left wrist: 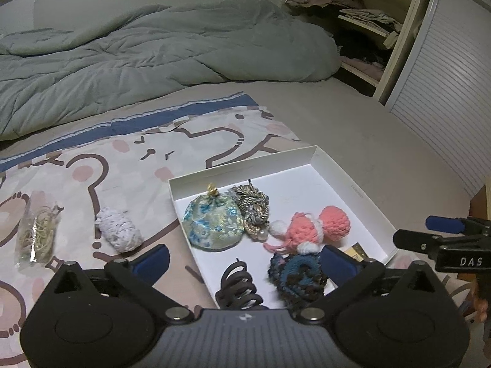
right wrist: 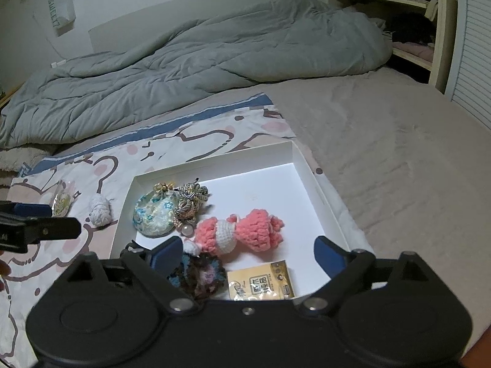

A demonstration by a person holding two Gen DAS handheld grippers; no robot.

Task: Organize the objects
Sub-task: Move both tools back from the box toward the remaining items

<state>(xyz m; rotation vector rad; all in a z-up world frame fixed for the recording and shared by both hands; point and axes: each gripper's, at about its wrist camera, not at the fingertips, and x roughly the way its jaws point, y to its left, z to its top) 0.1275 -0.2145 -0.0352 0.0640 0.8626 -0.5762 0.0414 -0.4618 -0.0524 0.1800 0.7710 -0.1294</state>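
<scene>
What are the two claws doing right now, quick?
Left claw: open, holding nothing, hanging over the white box.
Right claw: open, holding nothing, over the same box.

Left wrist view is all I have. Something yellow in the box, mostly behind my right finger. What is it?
Observer: A flat yellow packet, lying in the near corner of the box.
Operator: Right gripper holding anything?
Observer: No. The right gripper is open and empty, over the box's near side.
Operator: Anything against the packet?
Observer: The dark crochet piece lies right beside it. I can't tell if they touch.
</scene>
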